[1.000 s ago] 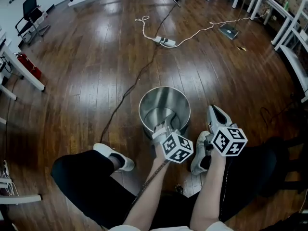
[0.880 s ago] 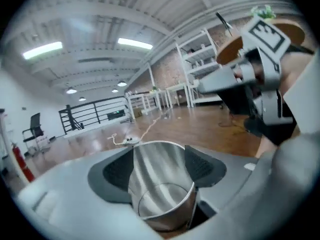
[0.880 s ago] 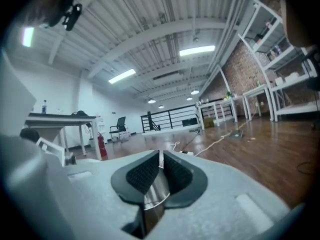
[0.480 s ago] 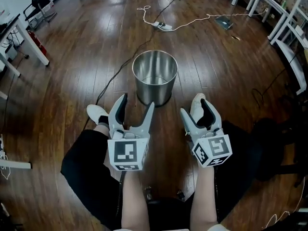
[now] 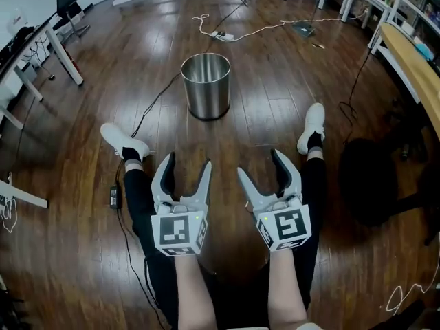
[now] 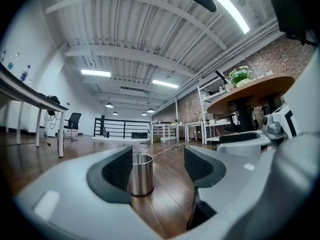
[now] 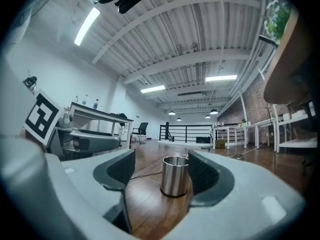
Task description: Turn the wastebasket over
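The wastebasket [image 5: 205,86] is a shiny steel cylinder that stands upright on the wood floor, open end up. It is well ahead of both grippers and neither touches it. My left gripper [image 5: 185,172] is held level and open, with nothing between its jaws. My right gripper [image 5: 261,167] is beside it, its jaws opening and empty. In the left gripper view the wastebasket [image 6: 142,174] shows far off, next to the left jaw of my left gripper [image 6: 157,166]. In the right gripper view the wastebasket [image 7: 175,176] shows far off between the jaws of my right gripper [image 7: 161,171].
The person's legs and white shoes [image 5: 124,143] [image 5: 314,126] reach forward on the floor. A black cable [image 5: 148,108] runs past the basket to an adapter [image 5: 115,196]. A power strip with a white cord [image 5: 223,35] lies beyond. Table legs [image 5: 58,53] stand left, a wooden table [image 5: 412,60] right.
Both grippers have pulled back from the wastebasket toward the person. The right jaws have gone from shut to open. The basket now stands upright farther ahead.
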Motion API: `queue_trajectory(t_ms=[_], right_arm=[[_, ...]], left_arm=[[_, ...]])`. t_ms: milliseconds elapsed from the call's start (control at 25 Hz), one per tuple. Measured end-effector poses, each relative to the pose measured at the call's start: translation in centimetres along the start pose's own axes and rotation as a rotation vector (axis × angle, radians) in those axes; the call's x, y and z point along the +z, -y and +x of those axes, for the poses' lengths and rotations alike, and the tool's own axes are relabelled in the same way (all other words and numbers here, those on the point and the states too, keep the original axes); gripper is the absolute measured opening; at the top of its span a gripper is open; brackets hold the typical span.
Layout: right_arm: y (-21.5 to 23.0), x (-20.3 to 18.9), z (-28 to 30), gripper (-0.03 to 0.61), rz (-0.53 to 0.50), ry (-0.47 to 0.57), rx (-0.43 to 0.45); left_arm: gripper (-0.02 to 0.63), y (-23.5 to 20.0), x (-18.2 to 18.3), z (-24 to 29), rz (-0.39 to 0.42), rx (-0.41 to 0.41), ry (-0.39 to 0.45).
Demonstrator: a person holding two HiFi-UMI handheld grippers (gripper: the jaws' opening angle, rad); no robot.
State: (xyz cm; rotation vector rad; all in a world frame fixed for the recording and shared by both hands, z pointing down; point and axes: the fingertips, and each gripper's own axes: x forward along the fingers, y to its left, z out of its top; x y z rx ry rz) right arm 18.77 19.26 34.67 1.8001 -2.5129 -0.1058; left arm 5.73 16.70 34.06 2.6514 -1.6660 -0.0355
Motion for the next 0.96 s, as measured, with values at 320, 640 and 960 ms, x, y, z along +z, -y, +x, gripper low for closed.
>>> queue_trajectory(t_ms=[320,640,960], right_arm=[[-3.2,-0.4,-7.6,0.311,0.02,-0.01,0.018],[-2.1,2.0,-10.4,0.311,0.032,0.029,-0.002],[0.3,3.4,-11.9,0.311,0.042,0.037,-0.039]], left_arm=[[0.336,2.0,-0.5,-9.8,0.024,0.086,0.017],[0.322,2.9,1.3,-12.3,0.054,0.099,0.034],[0.313,4.2,2.8,-12.4,0.048,0.081,0.047]])
